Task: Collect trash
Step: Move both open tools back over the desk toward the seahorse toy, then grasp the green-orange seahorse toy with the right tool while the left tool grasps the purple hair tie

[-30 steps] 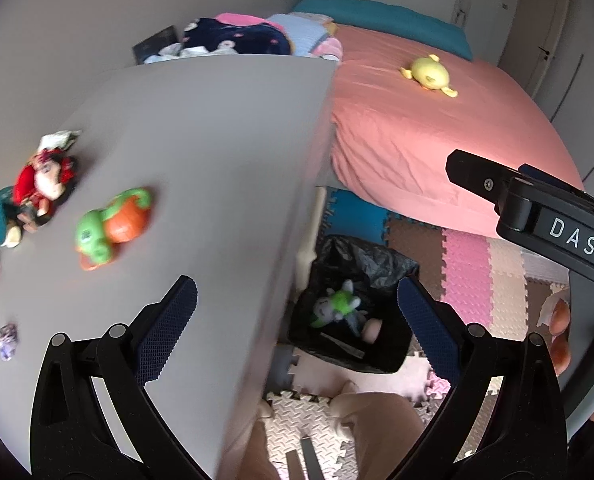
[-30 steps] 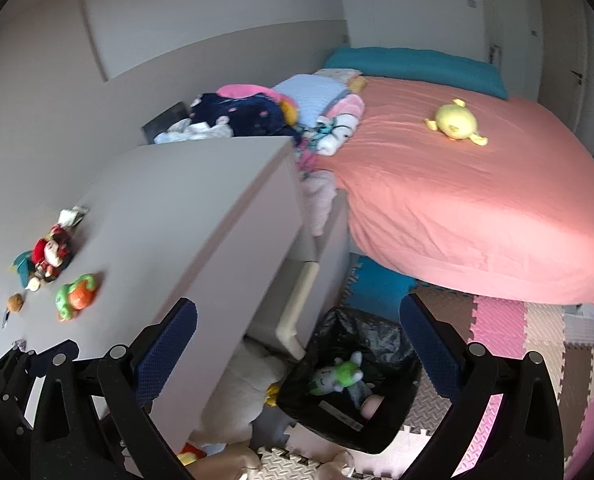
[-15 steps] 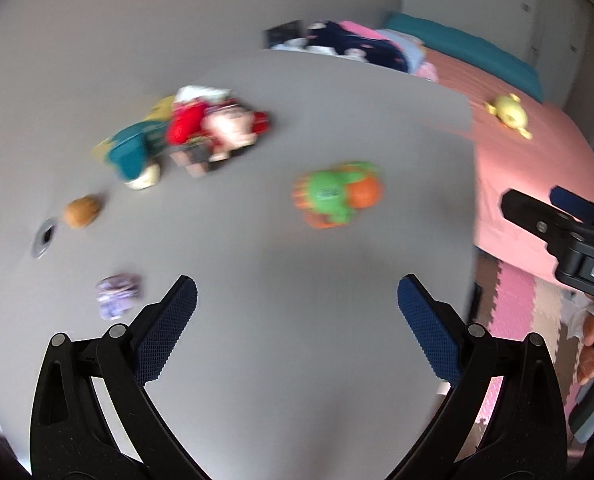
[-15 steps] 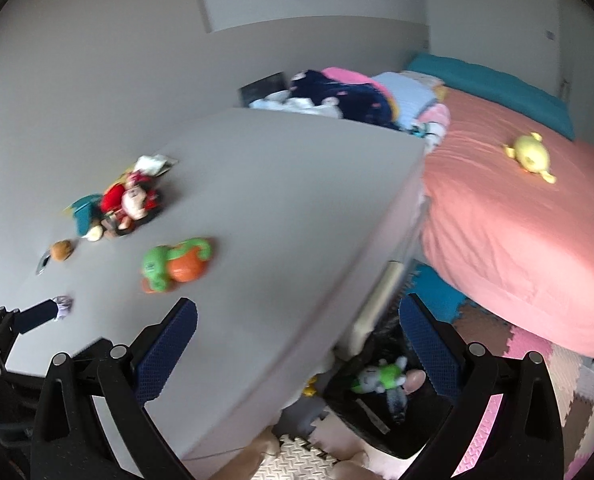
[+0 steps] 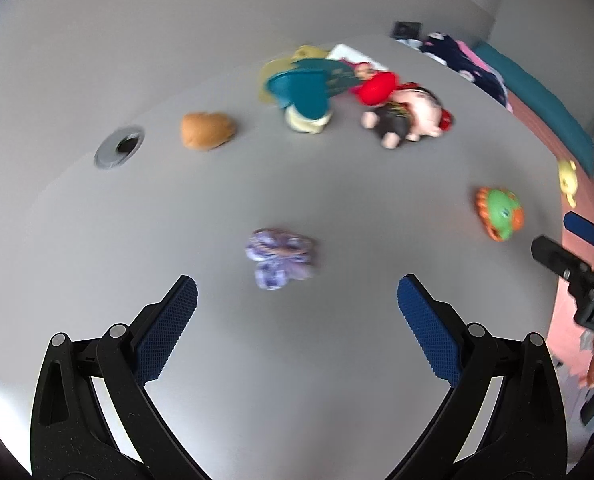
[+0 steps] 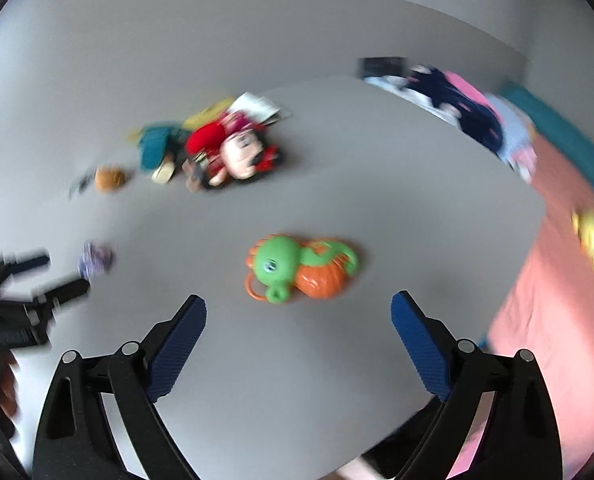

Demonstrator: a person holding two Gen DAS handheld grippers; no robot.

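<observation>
A crumpled purple wrapper lies on the grey desk, just ahead of my open, empty left gripper; it also shows in the right wrist view. A green and orange toy lies just ahead of my open, empty right gripper and shows at the right in the left wrist view. The left gripper appears at the left edge of the right wrist view. The trash bin is out of view.
Further back on the desk lie a brown lump, a teal item, a red plush doll and a cable hole. A pink bed with a yellow toy stands to the right.
Both grippers have swung left from the floor bin onto the desk top. The purple wrapper now sits close in front of the left gripper, the green toy in front of the right.
</observation>
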